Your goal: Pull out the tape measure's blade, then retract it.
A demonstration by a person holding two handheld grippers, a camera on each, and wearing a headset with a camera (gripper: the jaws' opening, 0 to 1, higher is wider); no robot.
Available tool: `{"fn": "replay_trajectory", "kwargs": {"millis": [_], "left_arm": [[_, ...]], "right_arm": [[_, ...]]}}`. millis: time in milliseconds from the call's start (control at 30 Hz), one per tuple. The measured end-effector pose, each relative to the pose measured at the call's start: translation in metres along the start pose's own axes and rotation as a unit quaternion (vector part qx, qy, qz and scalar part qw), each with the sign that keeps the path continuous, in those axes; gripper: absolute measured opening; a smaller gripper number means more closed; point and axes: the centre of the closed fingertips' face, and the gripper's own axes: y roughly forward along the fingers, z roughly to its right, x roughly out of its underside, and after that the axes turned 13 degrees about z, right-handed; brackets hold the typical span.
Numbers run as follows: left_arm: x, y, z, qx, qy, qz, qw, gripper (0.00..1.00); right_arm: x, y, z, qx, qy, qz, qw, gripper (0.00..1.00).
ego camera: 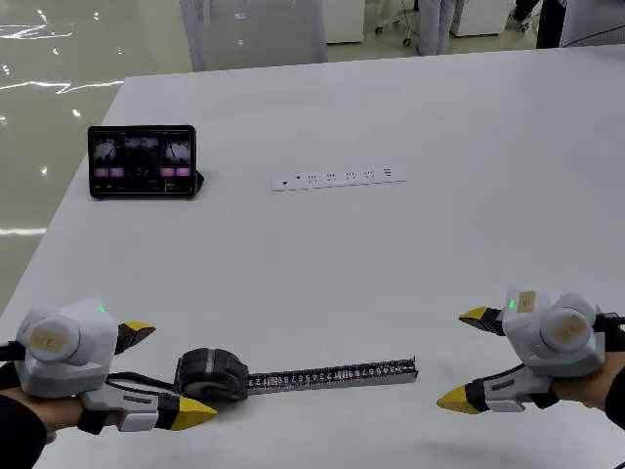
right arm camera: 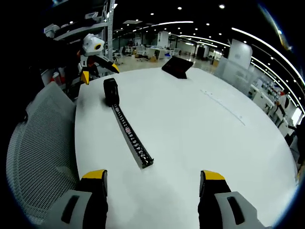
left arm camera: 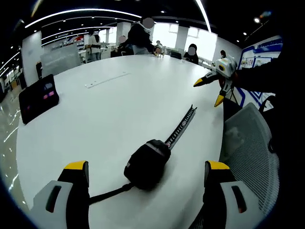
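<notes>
A black tape measure case (ego camera: 209, 374) lies on the white table (ego camera: 342, 264) near the front edge, its dark blade (ego camera: 332, 376) drawn out flat to the right, ending in a hook (ego camera: 414, 367). My left gripper (ego camera: 171, 371) stands open just left of the case, one yellow tip in front of it, one behind. In the left gripper view the case (left arm camera: 147, 163) rests between and just beyond the open fingers (left arm camera: 76, 171). My right gripper (ego camera: 471, 358) is open, a short way right of the blade's hook. The right gripper view shows the blade (right arm camera: 131, 136) running to the case (right arm camera: 110, 90).
A dark tablet (ego camera: 143, 162) stands at the back left. A white power strip (ego camera: 338, 179) lies in the middle of the table. A grey mesh chair (left arm camera: 250, 138) sits at the table's near edge. Several people sit at the far side (left arm camera: 140, 38).
</notes>
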Motion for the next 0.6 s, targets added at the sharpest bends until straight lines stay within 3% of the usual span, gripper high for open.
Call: {"fn": "replay_trajectory", "kwargs": {"millis": [233,300,333,367,400,467,567,600], "left_arm": [[0.004,-0.01,-0.013,-0.064,0.008,0.021,0.9977,0.99],[-0.005,-0.013,-0.017,-0.083,0.005,0.057,0.9949,0.99],[-0.015,-0.015,-0.018,-0.086,0.007,0.092,0.9921,0.99],[-0.02,-0.018,-0.02,-0.096,0.018,0.107,0.9894,0.99],[-0.021,-0.022,-0.023,-0.108,0.028,0.109,0.9878,0.99],[-0.014,-0.024,-0.024,-0.114,0.014,0.096,0.9887,0.99],[-0.008,-0.027,-0.023,-0.112,0.008,0.097,0.9889,0.99],[-0.006,-0.028,-0.022,-0.112,0.01,0.096,0.989,0.99]], "right_arm": [[0.002,-0.012,0.006,0.048,0.036,0.039,0.9974,0.93],[0.008,-0.016,0.005,0.056,0.039,0.035,0.9971,0.99],[0.013,-0.018,0.004,0.06,0.041,0.03,0.9969,0.98],[0.015,-0.019,0.004,0.065,0.043,0.031,0.9965,0.98],[0.017,-0.021,0.005,0.068,0.043,0.033,0.9962,0.98],[0.019,-0.027,0.005,0.072,0.047,0.037,0.9956,0.99],[0.021,-0.036,0.008,0.083,0.055,0.041,0.9942,0.99],[0.024,-0.041,0.012,0.098,0.056,0.036,0.9929,0.99]]}}
